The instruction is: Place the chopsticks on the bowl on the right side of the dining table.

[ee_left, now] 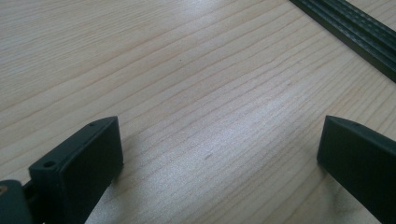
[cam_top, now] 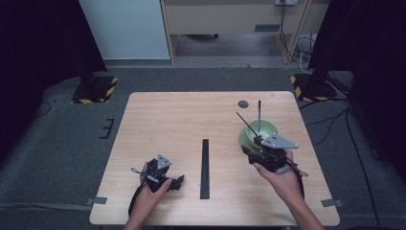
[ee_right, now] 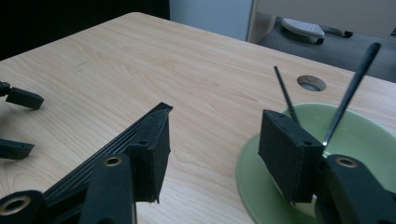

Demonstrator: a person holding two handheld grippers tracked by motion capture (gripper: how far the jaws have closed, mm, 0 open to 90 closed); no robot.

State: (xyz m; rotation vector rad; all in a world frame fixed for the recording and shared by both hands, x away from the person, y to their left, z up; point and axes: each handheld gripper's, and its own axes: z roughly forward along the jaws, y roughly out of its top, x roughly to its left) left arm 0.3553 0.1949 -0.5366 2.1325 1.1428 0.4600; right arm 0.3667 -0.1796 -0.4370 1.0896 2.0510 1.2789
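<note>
1. High view: the right gripper (cam_top: 253, 147) hangs at the near rim of a pale green, glossy ceramic bowl on its matching plate (cam_top: 259, 132), at the right side of the light wood-grain table (cam_top: 163, 120). Two thin dark sticks, likely chopsticks (cam_top: 259, 115), stand leaning in the bowl. The left gripper (cam_top: 178, 182) rests low at the near left, well apart from the bowl. A long flat ribbed black strip (cam_top: 205, 167) lies between the two hands. A round grey cable hole (cam_top: 243, 103) sits at the far side. Room: grey carpet, black stands with yellow-black hazard tape, dark curtains at both sides.
2. Left gripper view: jaws stand wide apart with nothing between them, bare wood below; the black strip (ee_left: 355, 32) crosses the top right corner.
3. Right gripper view: jaws parted, nothing clamped. The green bowl (ee_right: 364, 140) is just beyond the right-hand jaw, and the chopsticks (ee_right: 350, 93) rise behind it, apart from the pads. The strip (ee_right: 93, 163) runs behind the other jaw.
4. Handling, as a judgement: chopsticks look light, stiff, thin and smooth, so they may roll or slip; best pinched mid-shaft, both together. The bowl looks hard, slick and breakable, and could tip if the sticks get levered.
</note>
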